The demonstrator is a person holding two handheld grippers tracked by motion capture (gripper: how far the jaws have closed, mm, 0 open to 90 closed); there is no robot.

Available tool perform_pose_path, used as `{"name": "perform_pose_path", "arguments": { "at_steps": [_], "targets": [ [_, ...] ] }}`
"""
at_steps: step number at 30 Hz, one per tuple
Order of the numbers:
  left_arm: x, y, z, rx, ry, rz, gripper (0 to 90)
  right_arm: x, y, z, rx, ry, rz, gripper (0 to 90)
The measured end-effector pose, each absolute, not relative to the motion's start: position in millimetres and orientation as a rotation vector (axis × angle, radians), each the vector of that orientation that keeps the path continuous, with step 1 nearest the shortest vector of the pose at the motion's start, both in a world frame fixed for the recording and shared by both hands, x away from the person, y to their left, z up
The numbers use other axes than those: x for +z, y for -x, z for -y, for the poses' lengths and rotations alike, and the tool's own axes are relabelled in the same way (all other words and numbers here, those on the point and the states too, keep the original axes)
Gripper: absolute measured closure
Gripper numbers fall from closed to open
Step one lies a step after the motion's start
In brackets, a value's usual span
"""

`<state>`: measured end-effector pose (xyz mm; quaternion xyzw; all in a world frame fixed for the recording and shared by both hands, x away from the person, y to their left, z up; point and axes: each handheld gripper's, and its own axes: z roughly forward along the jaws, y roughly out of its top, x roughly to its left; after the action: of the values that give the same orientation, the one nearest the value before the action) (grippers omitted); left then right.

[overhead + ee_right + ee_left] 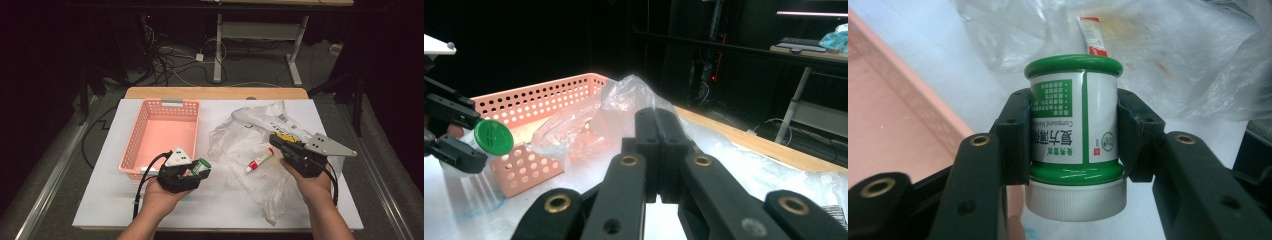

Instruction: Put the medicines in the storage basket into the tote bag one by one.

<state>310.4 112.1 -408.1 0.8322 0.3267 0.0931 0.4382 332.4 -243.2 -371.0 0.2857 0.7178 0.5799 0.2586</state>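
The left gripper [1073, 135] clamps a round green-and-white plastic jar [1074, 120] beside the perforated pink basket [162, 135]; the right gripper [659, 150], jaws pressed together, rests on crinkled clear bag [250, 145]

White table [100, 200] carries pink basket [165, 135] and plastic bag [250, 145].

Dark room, cables [172, 62] strewn on grey floor [250, 70]

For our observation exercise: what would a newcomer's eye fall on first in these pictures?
First, the green-and-white labelled plastic bottle clamped sideways in the left gripper, just in front of the pink perforated plastic basket. Next, the crumpled clear plastic bag with a small red-and-white tube on it, beside the shut right gripper.
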Motion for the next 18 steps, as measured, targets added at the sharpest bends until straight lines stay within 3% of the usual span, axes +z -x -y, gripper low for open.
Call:
{"name": "perform_pose_path", "arguments": {
  "at_steps": [18],
  "targets": [
    [-424,-308,-81,0.199,-2.106,-0.751,54.0,-371,-332,243,1.576,-0.775,-1.947,90.0]
  ]
}}
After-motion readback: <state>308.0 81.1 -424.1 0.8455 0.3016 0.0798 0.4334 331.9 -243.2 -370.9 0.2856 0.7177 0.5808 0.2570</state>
